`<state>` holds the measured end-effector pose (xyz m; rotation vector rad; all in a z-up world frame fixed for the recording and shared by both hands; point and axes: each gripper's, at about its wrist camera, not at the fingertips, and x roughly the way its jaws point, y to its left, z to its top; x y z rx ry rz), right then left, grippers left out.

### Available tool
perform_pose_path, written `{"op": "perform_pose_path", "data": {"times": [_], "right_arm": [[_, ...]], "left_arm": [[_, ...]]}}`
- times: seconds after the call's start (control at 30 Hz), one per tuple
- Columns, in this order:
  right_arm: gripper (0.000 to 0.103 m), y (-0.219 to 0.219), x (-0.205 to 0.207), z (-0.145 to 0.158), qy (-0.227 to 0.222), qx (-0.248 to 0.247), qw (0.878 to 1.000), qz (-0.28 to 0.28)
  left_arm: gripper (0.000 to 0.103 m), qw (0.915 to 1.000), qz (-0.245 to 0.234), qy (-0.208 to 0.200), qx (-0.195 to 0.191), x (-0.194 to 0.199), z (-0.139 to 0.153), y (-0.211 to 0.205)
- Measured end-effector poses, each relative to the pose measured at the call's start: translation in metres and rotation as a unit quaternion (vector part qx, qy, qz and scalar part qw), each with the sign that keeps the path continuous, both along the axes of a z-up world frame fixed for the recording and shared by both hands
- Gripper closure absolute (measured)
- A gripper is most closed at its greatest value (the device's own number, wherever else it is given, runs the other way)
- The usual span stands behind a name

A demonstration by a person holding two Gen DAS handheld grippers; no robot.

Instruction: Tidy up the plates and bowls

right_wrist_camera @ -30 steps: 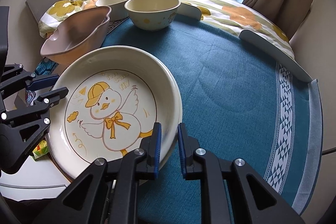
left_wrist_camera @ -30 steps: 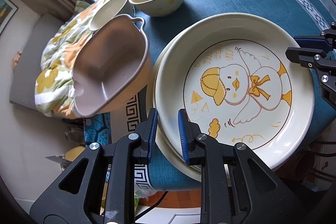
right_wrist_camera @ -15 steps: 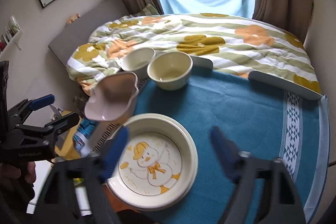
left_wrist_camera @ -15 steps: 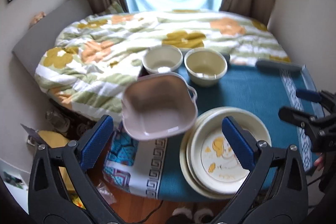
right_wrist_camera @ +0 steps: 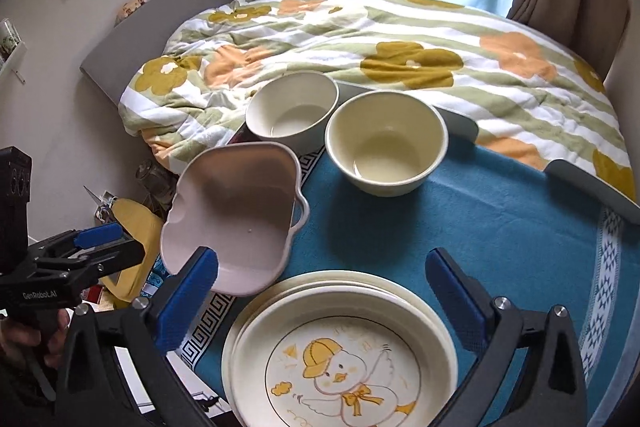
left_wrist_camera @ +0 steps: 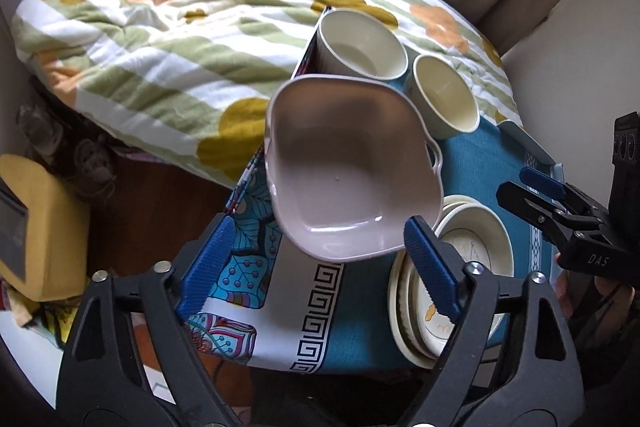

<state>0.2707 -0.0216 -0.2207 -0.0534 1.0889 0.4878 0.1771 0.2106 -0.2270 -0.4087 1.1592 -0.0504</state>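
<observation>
At the left edge of the table [right_wrist_camera: 500,227], which is wearing a teal cloth, the pink square bowl [right_wrist_camera: 232,219] is sitting tilted, partly overhanging the edge. Above it in the left wrist view, the left gripper [left_wrist_camera: 320,263] is hanging with its jaws well apart and nothing between the pads; those jaws have just been closing a little from their widest. A hand [right_wrist_camera: 28,331] is gripping its handle at the lower left of the right wrist view.

Behind the pink bowl, at the far edge against the flowered quilt [right_wrist_camera: 400,39], the white bowl [right_wrist_camera: 292,111] is standing upright, and just beside it to the right the cream bowl [right_wrist_camera: 386,143] is standing upright too, the two rims nearly touching.

At the near edge, the stack of plates [right_wrist_camera: 340,355] is lying flat, the top one showing a duck in a yellow cap. The right gripper [right_wrist_camera: 320,295] is hovering over that stack's far rim, jaws spread wide, holding nothing.
</observation>
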Motion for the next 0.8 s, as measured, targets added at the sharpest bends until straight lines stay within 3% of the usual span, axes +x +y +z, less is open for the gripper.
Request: {"op": "perform_pose_path", "data": {"times": [0.07,0.1,0.17,0.27,0.33,0.5,0.57,0.67,0.8], "right_arm": [[0.0,0.011,0.007,-0.013,0.016,-0.004,1.0,0.002],[0.001,0.016,0.009,-0.019,0.022,-0.003,1.0,0.003],[0.013,0.025,0.013,-0.029,0.035,-0.002,0.999,0.009],[0.034,0.038,0.019,-0.045,0.059,-0.011,0.998,0.016],[0.038,0.042,0.023,-0.052,0.072,-0.007,0.997,0.016],[0.048,0.047,0.031,-0.066,0.09,-0.012,0.996,0.007],[0.064,0.048,0.033,-0.07,0.097,-0.011,0.995,0.002],[0.088,0.049,0.034,-0.075,0.106,-0.01,0.994,0.002],[0.09,0.05,0.032,-0.075,0.106,-0.009,0.994,0.003]], "left_arm": [[0.04,0.9996,-0.012,0.017,-0.02,0.007,-0.015,0.002],[0.042,0.9994,-0.016,0.023,-0.021,0.011,-0.021,0.003],[0.05,0.9989,-0.022,0.033,-0.026,0.019,-0.031,0.004],[0.054,0.9983,-0.027,0.043,-0.03,0.031,-0.042,0.008],[0.056,0.998,-0.029,0.05,-0.025,0.038,-0.047,0.01],[0.074,0.9977,-0.033,0.058,-0.014,0.054,-0.057,0.013],[0.089,0.9974,-0.034,0.064,-0.004,0.057,-0.061,0.012],[0.095,0.9973,-0.034,0.065,0.005,0.059,-0.064,0.011],[0.095,0.9975,-0.038,0.051,0.031,0.06,-0.056,0.006]]}}
